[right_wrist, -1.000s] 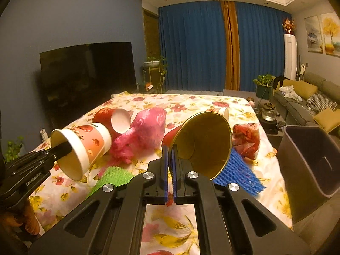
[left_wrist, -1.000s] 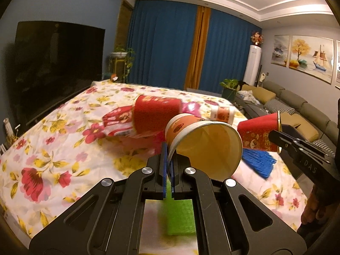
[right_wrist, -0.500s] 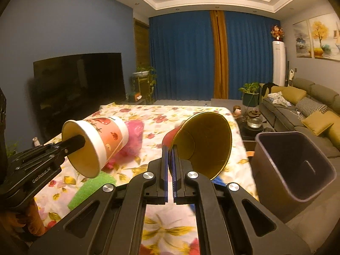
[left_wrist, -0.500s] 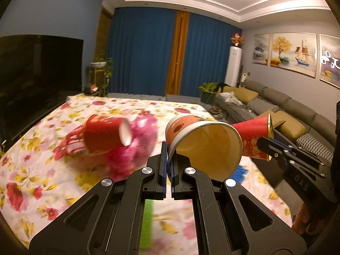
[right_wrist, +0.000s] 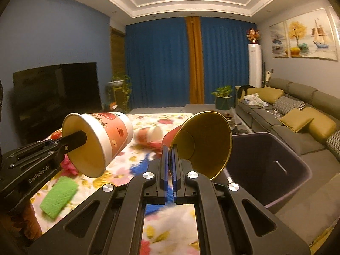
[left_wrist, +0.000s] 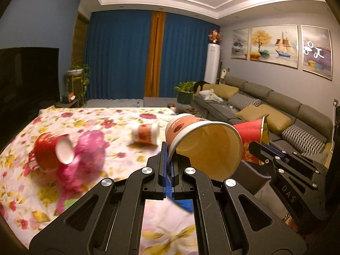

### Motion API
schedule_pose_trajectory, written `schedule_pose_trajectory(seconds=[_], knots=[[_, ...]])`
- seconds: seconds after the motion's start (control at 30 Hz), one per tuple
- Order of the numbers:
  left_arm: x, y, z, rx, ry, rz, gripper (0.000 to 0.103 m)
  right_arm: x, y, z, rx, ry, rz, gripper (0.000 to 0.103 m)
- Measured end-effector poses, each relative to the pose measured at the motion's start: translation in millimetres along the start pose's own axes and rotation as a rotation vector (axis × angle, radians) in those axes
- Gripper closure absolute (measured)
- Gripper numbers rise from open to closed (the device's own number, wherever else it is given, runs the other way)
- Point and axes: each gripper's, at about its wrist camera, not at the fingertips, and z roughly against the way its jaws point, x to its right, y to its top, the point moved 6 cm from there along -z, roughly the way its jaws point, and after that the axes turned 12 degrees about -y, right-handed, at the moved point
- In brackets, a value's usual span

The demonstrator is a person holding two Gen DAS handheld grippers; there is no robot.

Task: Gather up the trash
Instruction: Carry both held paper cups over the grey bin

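Left wrist view: the left gripper (left_wrist: 169,159) is clamping the rim of a pink-printed paper cup (left_wrist: 201,146), holding it above the floral tablecloth (left_wrist: 89,116).

Right wrist view: the right gripper (right_wrist: 169,159) is pinching a red cup with gold lining (right_wrist: 204,144), holding it beside the dark trash bin (right_wrist: 297,165).

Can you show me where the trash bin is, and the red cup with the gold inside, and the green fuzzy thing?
trash bin (right_wrist: 297,170): right wrist view, on its dark inner wall.
red cup with the gold inside (right_wrist: 204,140): right wrist view, on its gold inner surface.
green fuzzy thing (right_wrist: 58,195): right wrist view, on its textured top.
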Motion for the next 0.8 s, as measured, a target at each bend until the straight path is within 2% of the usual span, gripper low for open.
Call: schedule_pose_trajectory(seconds=[0.4,0.8], knots=[[65.9,11.9,-50.0,-0.001,-0.094,-0.059,0.101,73.4,7.1,-6.4,0.030,-0.106,-0.063,0.099],[106.6,12.8,-99.8,0.006,-0.138,-0.089,0.101,130.8,7.1,-23.4,0.037,-0.182,-0.121,0.099]])
